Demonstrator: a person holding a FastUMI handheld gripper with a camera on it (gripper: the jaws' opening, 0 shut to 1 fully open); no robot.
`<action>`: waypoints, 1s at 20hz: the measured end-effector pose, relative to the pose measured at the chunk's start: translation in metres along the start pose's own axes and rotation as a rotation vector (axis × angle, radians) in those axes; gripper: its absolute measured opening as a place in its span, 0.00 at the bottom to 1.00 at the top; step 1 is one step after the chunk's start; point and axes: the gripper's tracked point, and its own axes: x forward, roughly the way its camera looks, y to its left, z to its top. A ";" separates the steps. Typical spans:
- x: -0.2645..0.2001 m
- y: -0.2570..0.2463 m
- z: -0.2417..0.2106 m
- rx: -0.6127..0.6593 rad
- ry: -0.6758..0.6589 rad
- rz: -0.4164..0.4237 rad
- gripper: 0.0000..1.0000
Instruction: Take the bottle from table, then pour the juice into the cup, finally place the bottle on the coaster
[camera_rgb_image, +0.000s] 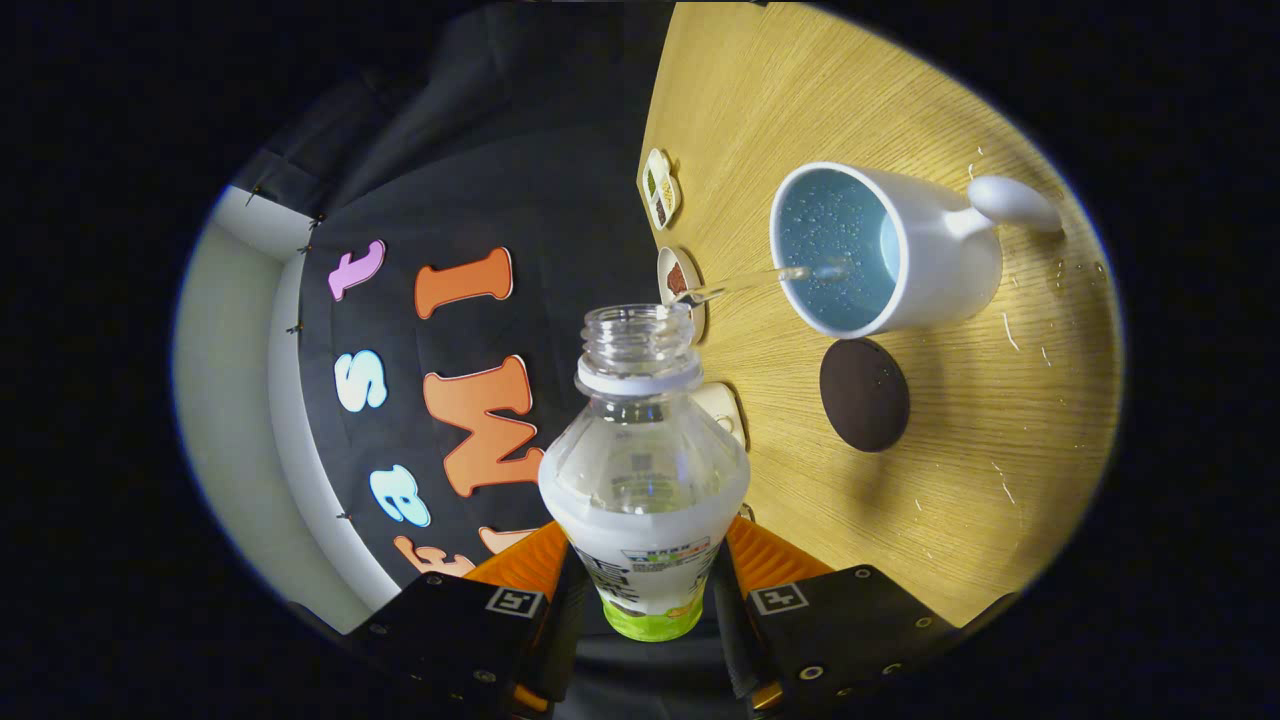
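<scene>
1. Your gripper (648, 590) has its fingers pinched on the bottle (645, 470), one on each side of the lower labelled body; both press against it
2. The bottle sits between the fingers, neck pointing forward, cap off, mouth open. The whole view is rolled, so the bench (960, 480) stands on edge past the bottle: you're holding the bottle tipped over toward the cup
3. A thin clear stream (760, 280) leaves the bottle mouth and runs into the cup (890, 250)
4. The cup is white with a pale blue inside, handle on the side away from the bottle. It stands on the bench beyond the fingers. Bubbles or droplets dot the inner surface; can't tell the fill level
5. The coaster (864, 394) is a dark round disc flat on the bench, just beside the cup, nothing on it. Apart from the bottle
6. Small white dishes (661, 187) with bits of food sit along the bench edge next to the booth wall
7. A few droplets (1010, 330) on the bench around the cup
</scene>
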 end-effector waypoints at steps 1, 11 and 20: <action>0.000 -0.001 0.001 0.006 0.001 0.000 0.61; 0.005 0.002 0.003 0.066 0.017 0.000 0.61; 0.007 0.004 0.002 0.142 0.024 -0.007 0.61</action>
